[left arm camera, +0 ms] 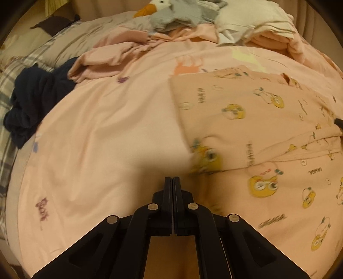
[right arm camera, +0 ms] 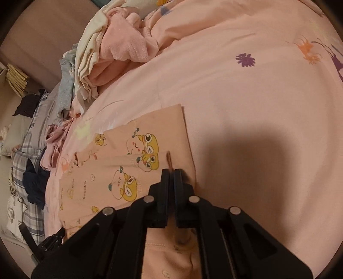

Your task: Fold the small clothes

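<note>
A small pink garment with yellow cartoon prints [left arm camera: 257, 128] lies spread on the pink bedsheet [left arm camera: 107, 139], right of my left gripper [left arm camera: 172, 178]. The left gripper's jaws are closed with nothing visible between them, hovering over the sheet beside the garment's left edge. In the right wrist view the same garment [right arm camera: 128, 163] lies partly folded. My right gripper [right arm camera: 171, 170] is shut on a fold of the garment's edge, and a sliver of fabric sticks up between its fingers. The other gripper's black tip [left arm camera: 338, 122] shows at the right edge.
A dark navy garment [left arm camera: 36, 103] lies bunched at the left on a plaid blanket [left arm camera: 8, 90]. A heap of pink and cream clothes [right arm camera: 111, 47] and a plush duck [left arm camera: 163, 10] sit at the far side of the bed.
</note>
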The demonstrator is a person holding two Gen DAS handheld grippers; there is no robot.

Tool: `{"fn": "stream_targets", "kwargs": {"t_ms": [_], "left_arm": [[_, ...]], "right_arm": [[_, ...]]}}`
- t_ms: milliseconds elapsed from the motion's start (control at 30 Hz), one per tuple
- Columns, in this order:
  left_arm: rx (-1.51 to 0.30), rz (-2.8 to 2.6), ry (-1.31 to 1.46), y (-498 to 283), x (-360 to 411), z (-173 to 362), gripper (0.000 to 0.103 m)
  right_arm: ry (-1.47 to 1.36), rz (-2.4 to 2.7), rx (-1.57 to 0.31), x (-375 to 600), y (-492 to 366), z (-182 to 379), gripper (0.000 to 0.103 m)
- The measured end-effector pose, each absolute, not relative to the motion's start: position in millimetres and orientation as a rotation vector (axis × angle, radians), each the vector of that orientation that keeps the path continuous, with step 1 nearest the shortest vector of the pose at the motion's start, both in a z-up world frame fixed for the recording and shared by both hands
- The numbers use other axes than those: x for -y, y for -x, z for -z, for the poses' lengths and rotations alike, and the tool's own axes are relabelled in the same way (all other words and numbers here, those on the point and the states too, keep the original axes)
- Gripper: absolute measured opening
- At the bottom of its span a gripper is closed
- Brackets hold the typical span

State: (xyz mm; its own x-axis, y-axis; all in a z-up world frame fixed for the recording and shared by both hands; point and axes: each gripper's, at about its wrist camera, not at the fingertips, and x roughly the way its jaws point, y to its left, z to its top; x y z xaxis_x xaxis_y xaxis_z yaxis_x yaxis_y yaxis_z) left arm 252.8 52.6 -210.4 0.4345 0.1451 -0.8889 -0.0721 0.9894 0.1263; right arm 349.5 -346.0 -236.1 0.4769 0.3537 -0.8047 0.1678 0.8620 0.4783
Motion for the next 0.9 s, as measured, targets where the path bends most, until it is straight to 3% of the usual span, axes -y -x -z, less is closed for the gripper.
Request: {"fn": "stream_targets", "kwargs": {"t_ms": [67, 267, 400, 500, 533, 700, 767, 800, 900], "left_arm": [[-1.117, -0.168, -0.053, -247, -71, 200, 0.001], [-0.961, -0.067, 0.113, -245, -81, 144, 0.001], [-1.024, 0.047, 0.17, -290, -57, 167, 0.001], [-1.154, 0.031, 0.183, -313, -42, 209, 0.001], [-1.125, 0.016, 0.157, -312, -39, 217, 0.001], [-1.095, -0.011, 0.016, -294, -43, 213, 0.002], [-1.094, 0.0, 0.112, -290, -59, 202, 0.001], [-1.083, 0.007, 0.153, -291, -65, 198, 0.001], [-1.001, 0.034, 0.195, -296, -57, 179, 0.001]], "right_arm": [[-0.477, -0.078, -1.089, 350, -347, 225, 0.013], [-0.402, -0.14, -0.985, 339, -335, 183, 0.013], [-0.456, -0.252, -1.004, 311, -342, 189, 0.008], [-0.385, -0.219, -1.119, 284, -350, 220, 0.006], [-0.354, -0.189, -1.162, 282, -350, 230, 0.0], [-0.318, -0.249, -1.134, 292, -328, 235, 0.0], [-0.328, -0.233, -1.15, 295, -326, 226, 0.003], [-0.337, -0.238, -1.149, 296, -327, 223, 0.01], [-0.36, -0.332, -1.076, 282, -324, 202, 0.009]]}}
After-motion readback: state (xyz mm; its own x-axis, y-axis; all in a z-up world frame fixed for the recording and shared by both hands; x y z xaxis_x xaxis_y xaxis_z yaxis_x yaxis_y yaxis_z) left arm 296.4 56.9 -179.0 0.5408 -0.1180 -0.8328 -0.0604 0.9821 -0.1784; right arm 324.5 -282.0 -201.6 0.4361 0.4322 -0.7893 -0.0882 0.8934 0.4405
